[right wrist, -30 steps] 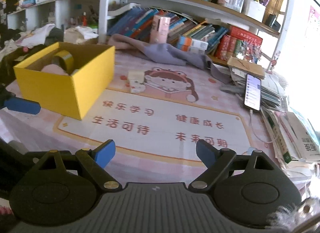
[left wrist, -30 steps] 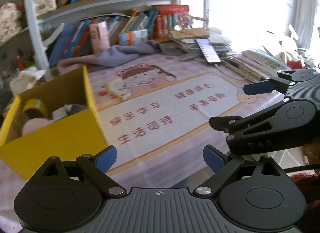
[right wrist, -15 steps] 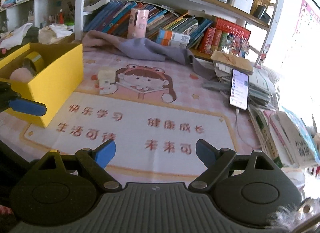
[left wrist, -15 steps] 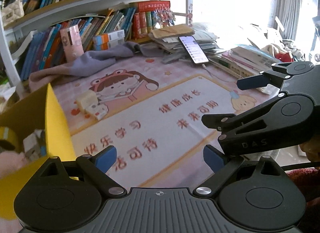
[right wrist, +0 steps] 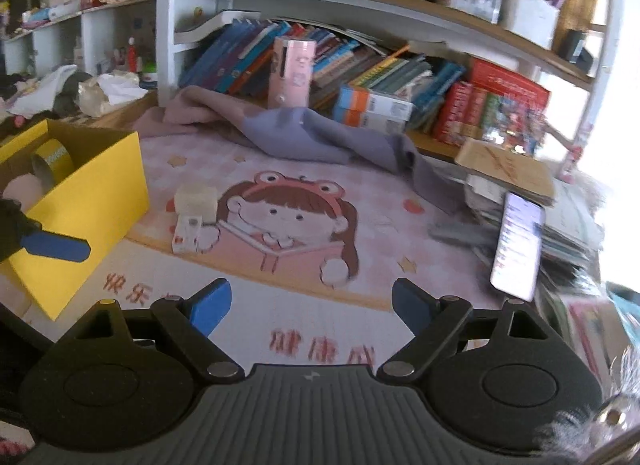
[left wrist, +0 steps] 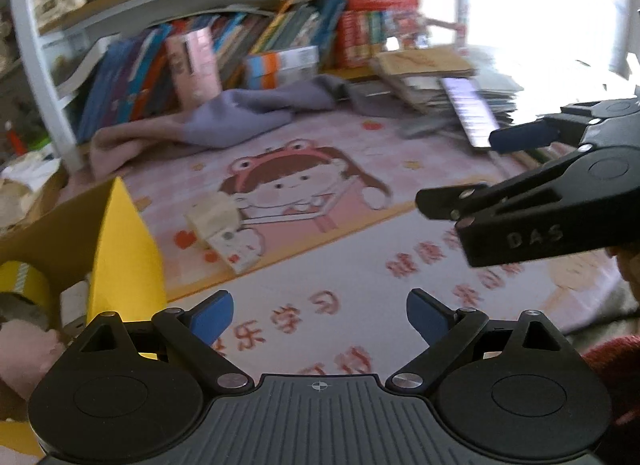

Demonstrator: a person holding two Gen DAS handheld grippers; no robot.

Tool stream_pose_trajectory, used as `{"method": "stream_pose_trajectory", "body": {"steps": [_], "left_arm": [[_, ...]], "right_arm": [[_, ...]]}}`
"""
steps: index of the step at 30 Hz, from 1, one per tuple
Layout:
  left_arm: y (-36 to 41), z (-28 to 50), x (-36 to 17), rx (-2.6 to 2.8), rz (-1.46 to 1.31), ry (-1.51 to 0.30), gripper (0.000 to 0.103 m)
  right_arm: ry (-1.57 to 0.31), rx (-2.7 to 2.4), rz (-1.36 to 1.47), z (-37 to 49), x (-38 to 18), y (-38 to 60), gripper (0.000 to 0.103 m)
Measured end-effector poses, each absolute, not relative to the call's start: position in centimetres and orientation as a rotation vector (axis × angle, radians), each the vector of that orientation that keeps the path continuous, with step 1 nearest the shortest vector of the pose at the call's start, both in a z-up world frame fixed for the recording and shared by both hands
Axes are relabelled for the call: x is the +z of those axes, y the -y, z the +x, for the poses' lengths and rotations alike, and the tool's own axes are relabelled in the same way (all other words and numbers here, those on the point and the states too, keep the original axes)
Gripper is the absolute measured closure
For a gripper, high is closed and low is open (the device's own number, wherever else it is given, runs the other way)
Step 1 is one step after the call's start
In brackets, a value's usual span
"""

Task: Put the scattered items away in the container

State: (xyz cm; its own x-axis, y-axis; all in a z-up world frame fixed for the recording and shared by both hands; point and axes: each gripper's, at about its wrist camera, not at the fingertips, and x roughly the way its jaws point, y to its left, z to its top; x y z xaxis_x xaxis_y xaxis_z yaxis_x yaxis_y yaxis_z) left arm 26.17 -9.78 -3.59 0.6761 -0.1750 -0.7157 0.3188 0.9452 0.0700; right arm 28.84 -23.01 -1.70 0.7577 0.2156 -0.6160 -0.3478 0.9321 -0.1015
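Both tongs (right wrist: 311,307) nearer two boxes (right wrist: 191,217) now

Yellow box (left wrist: 124,253) cut off by left edge in both views, contents only partly seen: tape roll (right wrist: 52,161) half behind wall, pinkish lump (left wrist: 20,349) unclear. Small white boxes (right wrist: 192,213) on mat, labels too blurred to read. Phone (right wrist: 518,245) screen text illegible, motion blur on the right
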Motion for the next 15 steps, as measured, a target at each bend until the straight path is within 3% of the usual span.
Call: {"method": "stream_pose_trajectory", "body": {"steps": [15], "left_arm": [[8.5, 34.5, -6.4, 0.066, 0.058, -0.822, 0.009]], "right_arm": [[-0.626, 0.591, -0.173, 41.2, -3.8, 20.9, 0.016]]}}
